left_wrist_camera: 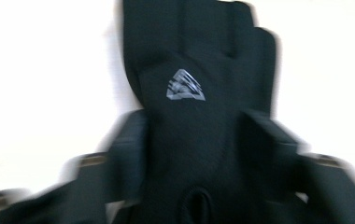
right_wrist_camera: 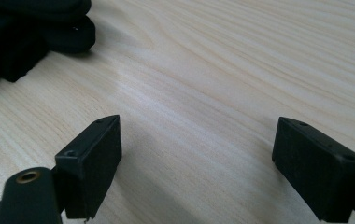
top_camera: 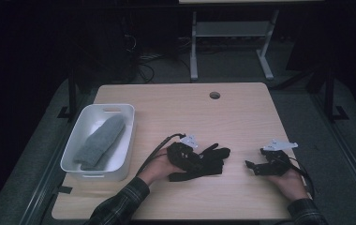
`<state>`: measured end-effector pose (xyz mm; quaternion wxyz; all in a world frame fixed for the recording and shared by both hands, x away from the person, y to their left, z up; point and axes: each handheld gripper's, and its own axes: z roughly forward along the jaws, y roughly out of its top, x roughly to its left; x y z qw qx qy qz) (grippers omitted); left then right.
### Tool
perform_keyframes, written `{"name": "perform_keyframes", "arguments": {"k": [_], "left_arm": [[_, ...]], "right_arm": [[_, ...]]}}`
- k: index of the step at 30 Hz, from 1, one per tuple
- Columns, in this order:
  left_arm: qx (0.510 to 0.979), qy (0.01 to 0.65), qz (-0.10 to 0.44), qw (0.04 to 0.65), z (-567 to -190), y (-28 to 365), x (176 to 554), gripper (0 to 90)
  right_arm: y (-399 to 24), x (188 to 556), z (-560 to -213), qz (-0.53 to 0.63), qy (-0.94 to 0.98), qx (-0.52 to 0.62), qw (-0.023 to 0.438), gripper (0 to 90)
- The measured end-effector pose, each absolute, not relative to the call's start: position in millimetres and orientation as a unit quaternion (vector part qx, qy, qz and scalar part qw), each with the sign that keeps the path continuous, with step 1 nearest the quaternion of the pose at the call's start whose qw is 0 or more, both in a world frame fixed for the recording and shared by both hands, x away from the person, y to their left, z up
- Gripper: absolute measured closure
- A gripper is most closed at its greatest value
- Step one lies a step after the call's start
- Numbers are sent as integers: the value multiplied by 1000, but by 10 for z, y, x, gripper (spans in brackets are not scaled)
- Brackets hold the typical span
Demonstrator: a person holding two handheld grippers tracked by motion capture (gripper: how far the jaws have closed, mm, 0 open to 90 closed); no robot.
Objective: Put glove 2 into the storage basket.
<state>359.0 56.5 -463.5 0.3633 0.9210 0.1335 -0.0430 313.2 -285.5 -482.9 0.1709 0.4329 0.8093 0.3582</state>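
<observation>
A black glove (top_camera: 211,159) with a grey three-cornered logo (left_wrist_camera: 185,87) lies flat on the wooden table (top_camera: 176,110), in the near middle. My left gripper (top_camera: 197,161) points right over its cuff. In the blurred left gripper view, the jaws of the left gripper (left_wrist_camera: 194,154) press on both sides of the glove. My right gripper (top_camera: 255,159) rests to the right of the glove, apart from it. The right gripper (right_wrist_camera: 196,154) stands open over bare wood, and the glove's fingertips (right_wrist_camera: 26,37) lie at the top left of that view.
A white bin (top_camera: 120,108) stands at the table's left side with a grey mitten (top_camera: 101,140) lying in it. A round cable hole (top_camera: 214,95) sits near the far edge. Beyond the table stands a white desk frame (top_camera: 194,47) on a dark floor.
</observation>
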Motion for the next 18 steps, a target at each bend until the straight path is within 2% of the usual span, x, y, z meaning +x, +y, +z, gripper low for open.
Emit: {"name": "perform_keyframes", "arguments": {"k": [1, 4, 11, 18], "left_arm": [[921, 133, -45, 364, -4631, 565, 3582, 585], [922, 151, -49, 352, -4593, 547, 3570, 642], [918, 171, -34, 355, -4373, 647, 3532, 648], [901, 219, -7, 375, -3987, 981, 3582, 642]], "right_arm": [[-2855, 3132, -4829, 358, 809, 433, 171, 156], [-2855, 3133, -4829, 358, 809, 432, 171, 156], [-2856, 3135, -4830, 359, 810, 431, 171, 156], [-2855, 3133, -4829, 358, 810, 432, 171, 156]]}}
